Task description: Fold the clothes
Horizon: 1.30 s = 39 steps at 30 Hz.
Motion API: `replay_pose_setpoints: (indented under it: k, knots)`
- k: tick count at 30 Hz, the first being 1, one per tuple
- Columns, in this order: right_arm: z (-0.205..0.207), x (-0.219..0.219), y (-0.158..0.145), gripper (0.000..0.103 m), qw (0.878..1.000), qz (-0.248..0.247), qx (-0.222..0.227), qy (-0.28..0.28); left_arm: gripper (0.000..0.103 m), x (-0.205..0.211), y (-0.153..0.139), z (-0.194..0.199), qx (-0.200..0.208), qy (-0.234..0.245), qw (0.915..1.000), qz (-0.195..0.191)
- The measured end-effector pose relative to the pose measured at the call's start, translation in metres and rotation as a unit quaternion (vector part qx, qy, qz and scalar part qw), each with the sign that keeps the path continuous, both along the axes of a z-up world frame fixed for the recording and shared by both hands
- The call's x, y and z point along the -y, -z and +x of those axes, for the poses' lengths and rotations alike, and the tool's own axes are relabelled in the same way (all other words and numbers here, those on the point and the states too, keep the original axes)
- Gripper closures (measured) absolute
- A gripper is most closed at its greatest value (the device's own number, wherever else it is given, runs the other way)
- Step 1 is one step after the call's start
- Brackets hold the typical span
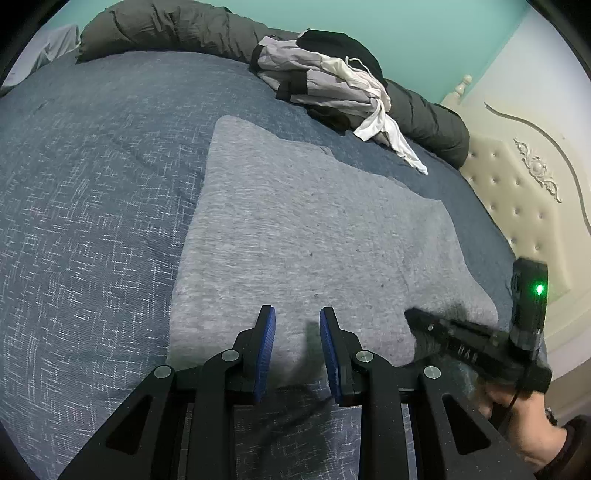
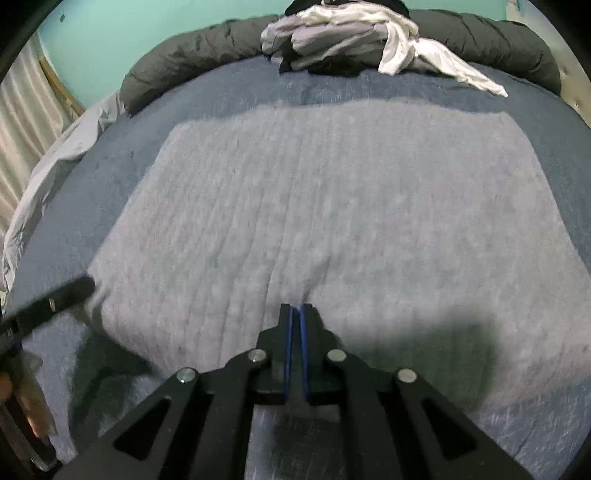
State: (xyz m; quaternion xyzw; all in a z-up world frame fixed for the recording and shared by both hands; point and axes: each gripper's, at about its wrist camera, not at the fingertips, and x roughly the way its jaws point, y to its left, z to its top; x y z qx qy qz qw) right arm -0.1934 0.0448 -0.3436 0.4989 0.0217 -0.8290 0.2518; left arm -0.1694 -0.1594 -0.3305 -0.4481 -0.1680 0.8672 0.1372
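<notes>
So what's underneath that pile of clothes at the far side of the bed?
The pile of clothes rests partly on the blue bedspread and partly on the dark quilt rolled along the far edge. Anything beneath the pile is covered.

Pale letters stand on the side of the right hand-held gripper, at the lower right of the left wrist view; they are too blurred to read.

1. A home bedroom: a bed under a blue woven bedspread fills the view.
2. A cream tufted, carved headboard stands right.
3. A dark rolled duvet lies far, before a turquoise wall.
</notes>
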Motion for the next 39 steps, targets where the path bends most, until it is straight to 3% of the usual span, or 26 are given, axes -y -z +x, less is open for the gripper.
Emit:
replay_pose_setpoints:
  k: [6,16,20,23,31,35,39]
  knots:
    - [-0.021,0.014,0.013,0.100,1.000,0.020,0.018,0.004,0.076,0.007,0.001,0.000,0.002,-0.007,1.0000,0.002]
    - [0.021,-0.003,0.007,0.100,1.000,0.018,0.013,-0.013,0.076,0.009,-0.001,-0.001,0.002,-0.011,0.9999,0.008]
    - [0.005,-0.003,0.000,0.100,1.000,0.002,0.003,-0.001,0.076,0.011,-0.001,0.000,0.002,-0.011,0.9999,0.007]
    - [-0.001,0.003,0.012,0.100,1.000,0.019,0.013,-0.001,0.076,0.014,-0.002,0.000,0.002,-0.014,0.9999,0.007]
    - [0.050,-0.026,0.007,0.100,1.000,0.005,0.022,-0.021,0.076,0.025,-0.001,0.002,0.011,-0.027,0.9995,0.014]
    - [0.055,-0.055,-0.009,0.100,1.000,-0.013,0.013,-0.003,0.063,0.032,-0.001,0.011,0.021,-0.036,0.9990,0.018]
    - [0.060,-0.079,-0.022,0.100,1.000,-0.018,-0.005,0.000,0.059,0.042,-0.006,0.020,0.029,-0.050,0.9981,0.022]
